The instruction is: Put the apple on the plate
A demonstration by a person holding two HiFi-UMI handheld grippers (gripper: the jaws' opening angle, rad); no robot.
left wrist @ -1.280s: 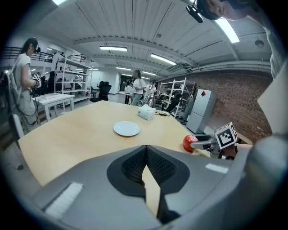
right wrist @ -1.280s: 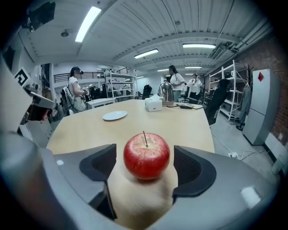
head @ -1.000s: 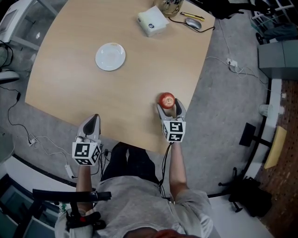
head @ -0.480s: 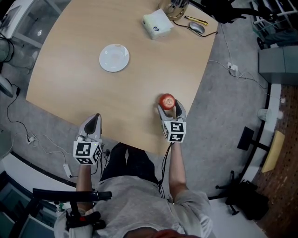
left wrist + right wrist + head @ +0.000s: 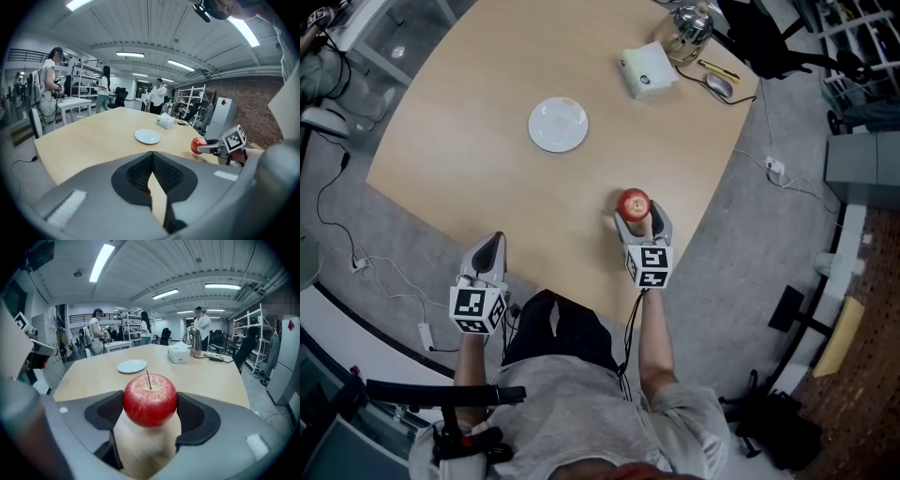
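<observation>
Right gripper (image 5: 150, 414) clamps the apple (image 5: 150, 398), stem up, by the table's (image 5: 469, 122) 5 o'clock edge. Plate (image 5: 558, 125) lies at 11 o'clock: carry level, lower centrally, then release. Left gripper (image 5: 151, 161) is closed, empty.

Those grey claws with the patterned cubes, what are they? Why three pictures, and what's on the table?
No robot here: a person holds a two-jaw gripper in each hand, and the cubes belong to the grippers. The head view comes from a camera on the person's head, looking down. The other two come from cameras riding on each gripper, looking along its jaws. On the wooden table lie a white plate and, farther off, a white box. The right gripper is shut on a red apple by the table's near edge. The left gripper is shut and empty.
</observation>
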